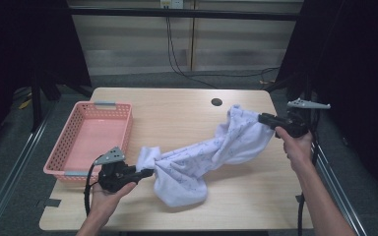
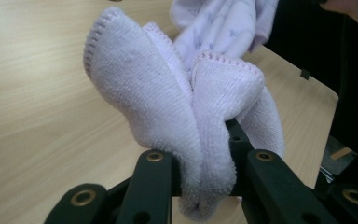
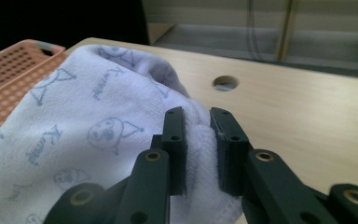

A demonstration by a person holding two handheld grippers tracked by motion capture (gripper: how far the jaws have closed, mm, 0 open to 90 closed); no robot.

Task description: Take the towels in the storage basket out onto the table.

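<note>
I am holding a pale printed towel [image 1: 211, 155] between my two grippers, above the wooden table [image 1: 177, 118]. My left gripper [image 1: 145, 172] is clamping one corner of the towel near the front edge of the table, just beside the pink basket [image 1: 71, 140]. In the left gripper view the thick folded edge of the towel [image 2: 191, 107] is sitting between the two black jaws and bulging out above them, so the jaws are closed on the cloth.

My right gripper [image 1: 262, 118] is pinching the other end of the towel at the right side of the table, raised above the surface. In the right gripper view the jaws are standing close together with a fold of the towel [image 3: 98, 126] squeezed between the pads.

The towel is stretching in a twisted band from the left gripper up to the right one, and its middle part is hanging down and resting on the table in front. The basket is standing at the left side of the table, well apart from the right gripper. A round hole [image 1: 216, 102] is in the table top behind the towel.
</note>
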